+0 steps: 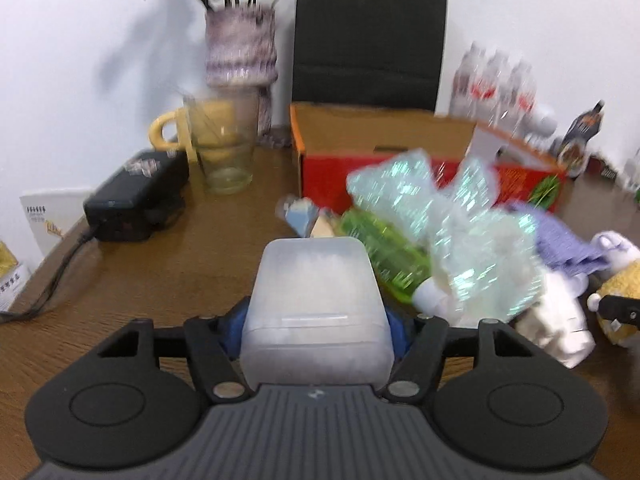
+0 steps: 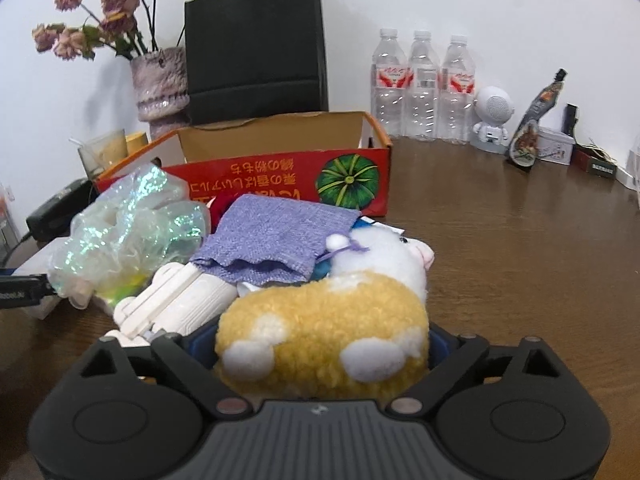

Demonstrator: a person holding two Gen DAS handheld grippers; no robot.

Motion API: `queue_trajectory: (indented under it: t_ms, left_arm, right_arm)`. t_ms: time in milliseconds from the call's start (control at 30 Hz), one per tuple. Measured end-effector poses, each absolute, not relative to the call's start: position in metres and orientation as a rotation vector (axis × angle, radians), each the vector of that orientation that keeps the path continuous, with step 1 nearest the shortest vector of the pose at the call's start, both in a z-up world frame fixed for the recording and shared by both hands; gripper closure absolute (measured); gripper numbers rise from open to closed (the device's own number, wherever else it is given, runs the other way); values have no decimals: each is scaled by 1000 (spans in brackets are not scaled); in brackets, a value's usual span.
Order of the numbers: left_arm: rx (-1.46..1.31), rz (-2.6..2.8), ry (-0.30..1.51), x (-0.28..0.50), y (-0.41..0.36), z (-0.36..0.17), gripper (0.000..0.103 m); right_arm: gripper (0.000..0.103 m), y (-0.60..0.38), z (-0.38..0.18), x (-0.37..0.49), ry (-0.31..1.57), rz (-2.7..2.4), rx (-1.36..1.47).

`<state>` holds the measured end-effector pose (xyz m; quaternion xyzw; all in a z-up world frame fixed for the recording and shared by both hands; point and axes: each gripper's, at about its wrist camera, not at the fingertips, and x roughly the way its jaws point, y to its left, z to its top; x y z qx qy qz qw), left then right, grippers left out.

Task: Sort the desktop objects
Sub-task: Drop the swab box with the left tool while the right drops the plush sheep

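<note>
Even, fairly bright indoor light is seen in both views. The left wrist view is smeared throughout by motion blur, worst on the crinkled wrap (image 1: pixel 440 236) at 3 o'clock and the vase (image 1: pixel 240 48) at 12. The right wrist view is sharp. A soft shadow is cast on the wall (image 1: pixel 100 40) at 10 o'clock of the vase. Glare is caught on the brown table (image 2: pixel 520 240). Fisheye bending and dark vignetted corners are noted.

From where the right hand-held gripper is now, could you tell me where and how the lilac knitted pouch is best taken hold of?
Grip the lilac knitted pouch by its open near hem, which sags forward as a loose fold over the white plastic piece. Come from the near left side, over that piece: the yellow plush toy and white plush toy crowd its right edge, and the red cardboard box stands behind.
</note>
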<state>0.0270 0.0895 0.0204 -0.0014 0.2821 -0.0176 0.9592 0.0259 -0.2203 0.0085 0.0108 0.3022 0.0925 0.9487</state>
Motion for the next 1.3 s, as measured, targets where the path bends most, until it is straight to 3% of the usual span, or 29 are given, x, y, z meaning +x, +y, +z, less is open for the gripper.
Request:
queue_trajectory:
  t_ms: [233, 367, 500, 767, 967, 1033, 1133, 1167, 1300]
  left_arm:
    - [-12, -126, 413, -4, 86, 73, 36]
    - [-49, -163, 351, 53, 78, 121, 36]
    - [-71, -113, 390, 138, 53, 125, 36]
    - [1, -23, 643, 230, 33, 62, 36]
    - [22, -21, 706, 240, 37, 50, 36]
    - [5, -27, 720, 240, 37, 50, 31]
    - [-19, -45, 731, 236, 35, 56, 14]
    - [-26, -45, 724, 233, 34, 61, 5]
    - [-11, -86, 682, 221, 33, 79, 0]
  right_arm:
    - [10, -247, 44, -5, 499, 204, 71]
    - [10, -242, 94, 19, 388, 250, 67]
    - [9, -218, 132, 88, 345, 277, 115]
    - [9, -161, 87, 228, 557, 243, 57]
    - [8, -168, 55, 265, 745, 192, 88]
    - [6, -172, 50, 267, 804, 174, 99]
    - [5, -179, 48, 268, 853, 181, 146]
    - [4, -181, 49, 266, 869, 178, 162]
    - [3, -185, 59, 256, 904, 160, 187]
